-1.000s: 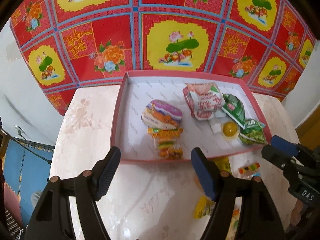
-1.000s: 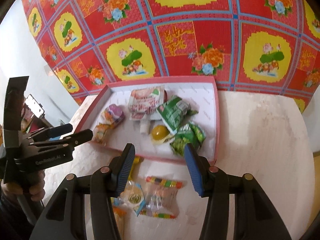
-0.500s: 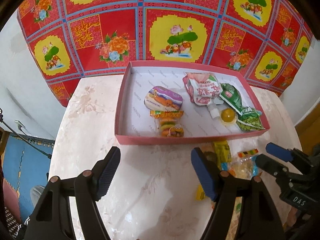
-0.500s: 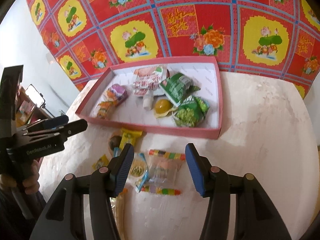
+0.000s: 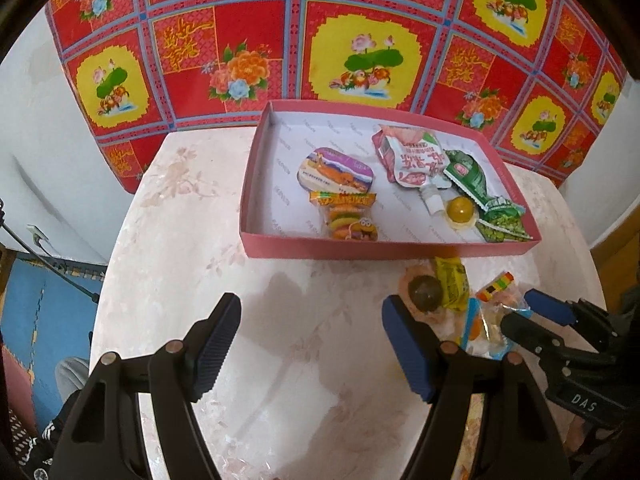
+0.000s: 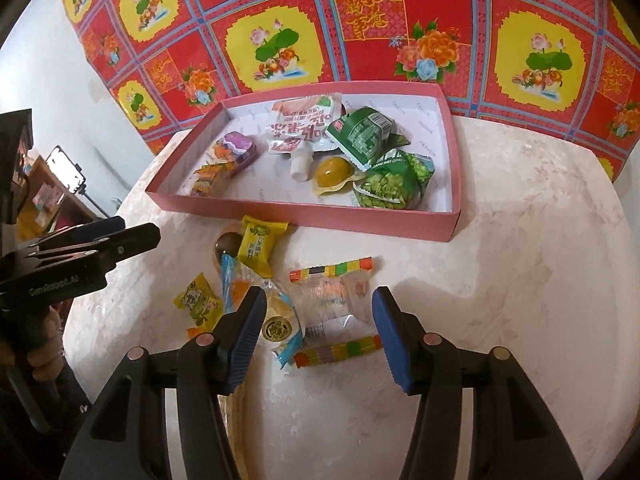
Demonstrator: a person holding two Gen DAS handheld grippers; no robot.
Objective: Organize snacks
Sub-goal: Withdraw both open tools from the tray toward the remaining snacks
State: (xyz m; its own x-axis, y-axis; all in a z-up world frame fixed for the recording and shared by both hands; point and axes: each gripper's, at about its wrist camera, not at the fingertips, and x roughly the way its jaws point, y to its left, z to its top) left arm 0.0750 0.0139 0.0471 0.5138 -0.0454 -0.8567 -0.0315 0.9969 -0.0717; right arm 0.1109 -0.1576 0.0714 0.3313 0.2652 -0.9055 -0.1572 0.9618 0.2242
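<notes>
Red floral cloth fills the top of the left wrist view, hanging behind a pale marble table. Upper right of centre sits the pink tray, already holding a purple pack, a gummy bag, a pink pouch, a yellow jelly cup and green packets, so I judge the sorting is partway through. My left gripper hovers at the bottom of the frame over bare marble, spread wide and holding nothing, parked clear, I'd guess, so the other tool has room. At lower right the loose snacks lie just below the tray's near wall, with the right gripper reaching in over them.

Switching to the right wrist view: the tray runs across the upper middle and the leftover pile sits just beneath it. My right gripper is released too, fingers straddling the clear packet with rainbow ends without touching it, lined up for a pinch, I reckon. Yellow wrappers and a gold coin candy crowd its left side, so a stray one could get caught.
</notes>
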